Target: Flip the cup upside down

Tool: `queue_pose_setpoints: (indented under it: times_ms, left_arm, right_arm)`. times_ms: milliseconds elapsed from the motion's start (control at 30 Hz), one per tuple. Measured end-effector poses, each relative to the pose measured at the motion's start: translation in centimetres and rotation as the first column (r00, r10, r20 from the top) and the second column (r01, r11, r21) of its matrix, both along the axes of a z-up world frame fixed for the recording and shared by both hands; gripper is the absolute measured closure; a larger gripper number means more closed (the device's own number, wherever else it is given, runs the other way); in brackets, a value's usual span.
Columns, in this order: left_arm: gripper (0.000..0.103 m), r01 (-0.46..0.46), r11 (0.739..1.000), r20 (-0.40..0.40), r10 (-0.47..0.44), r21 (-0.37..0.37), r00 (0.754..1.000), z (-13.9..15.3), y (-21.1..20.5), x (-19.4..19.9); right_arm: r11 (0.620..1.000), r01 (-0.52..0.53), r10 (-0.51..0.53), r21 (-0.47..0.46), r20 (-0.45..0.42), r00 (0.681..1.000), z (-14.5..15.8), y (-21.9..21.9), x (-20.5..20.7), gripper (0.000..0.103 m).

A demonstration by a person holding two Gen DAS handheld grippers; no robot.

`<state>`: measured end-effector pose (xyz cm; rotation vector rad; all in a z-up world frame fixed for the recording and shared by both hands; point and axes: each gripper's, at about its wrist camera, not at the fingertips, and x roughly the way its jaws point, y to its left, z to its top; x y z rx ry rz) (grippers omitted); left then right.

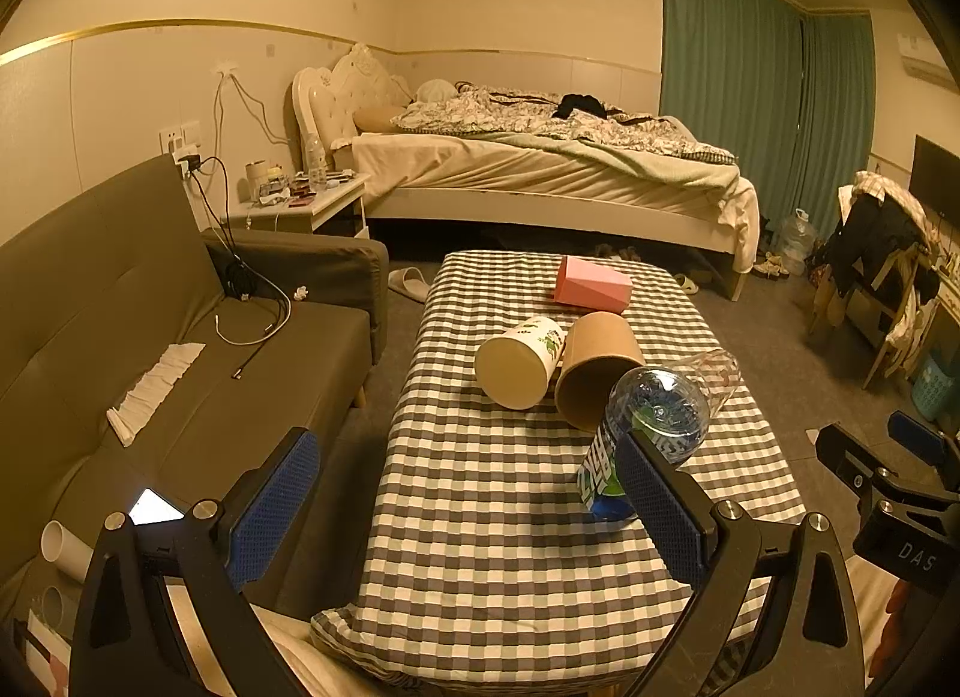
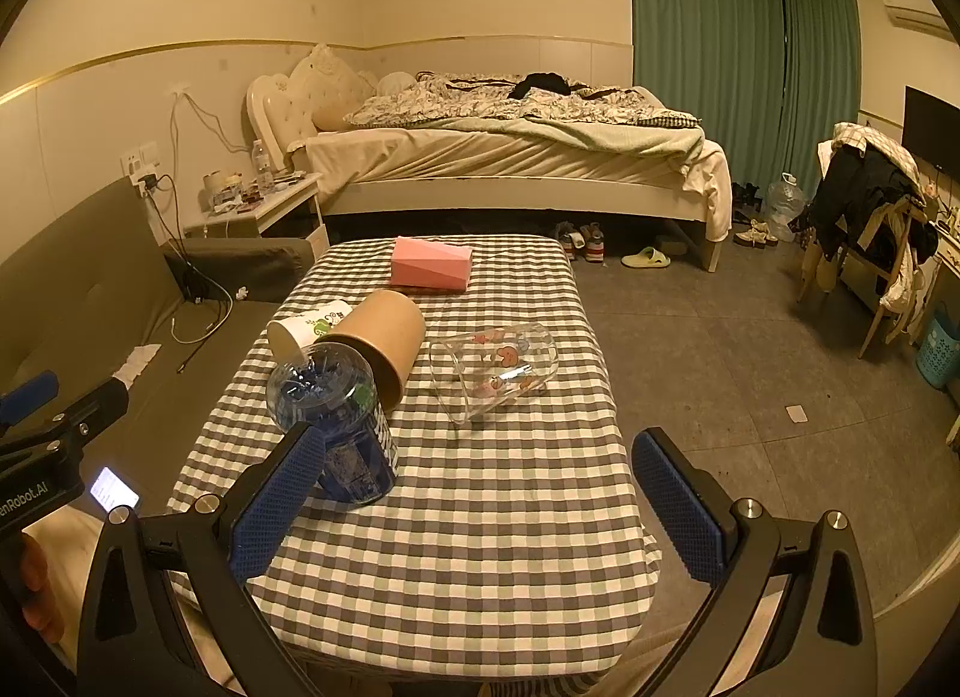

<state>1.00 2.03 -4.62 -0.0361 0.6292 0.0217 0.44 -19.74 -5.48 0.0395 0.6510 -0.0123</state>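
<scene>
Both the left gripper (image 1: 468,493) and right gripper (image 2: 474,493) hang spread and empty at the bottom of frame; at centre, 3 cups lie tipped on the checked table (image 2: 480,547): white cup (image 1: 521,362), brown cup (image 2: 384,337), clear cup (image 2: 495,367) (bottle (image 2: 336,421) upside down)

"DAS" is printed in white on the right gripper (image 1: 900,493) body. "enRobot.AI", cut off at the frame edge, appears on the left gripper (image 2: 36,457) body. Bottle (image 2: 342,427) label lettering is illegible.
</scene>
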Motion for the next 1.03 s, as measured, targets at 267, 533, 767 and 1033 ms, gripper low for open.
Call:
queue_pose_setpoints:
  times_ms: [267, 533, 767, 1033]
  left_arm:
    - [0.001, 0.001, 1.0, -0.002, -0.001, 0.001, 1.0, -0.1, 0.11, 0.01]
    - [0.001, 0.002, 1.0, -0.002, -0.002, 0.005, 1.0, -0.28, 0.13, 0.06]
    - [0.001, 0.003, 1.0, -0.002, -0.003, 0.005, 1.0, -0.27, 0.01, 0.04]
    - [0.001, 0.003, 1.0, 0.002, -0.003, 0.009, 1.0, -0.42, -0.03, 0.07]
  right_arm:
    - [1.0, 0.0, 0.0, 0.0, -0.002, 1.0, -0.05, 0.04, 0.0, 0.0]
    - [1.0, 0.0, 0.0, 0.0, -0.007, 1.0, -0.28, 0.17, 0.06, 0.0]
    - [1.0, 0.0, 0.0, 0.0, -0.007, 1.0, -0.25, 0.22, 0.08, 0.0]
    - [1.0, 0.0, 0.0, -0.002, -0.008, 1.0, -0.29, 0.28, 0.1, 0.0]
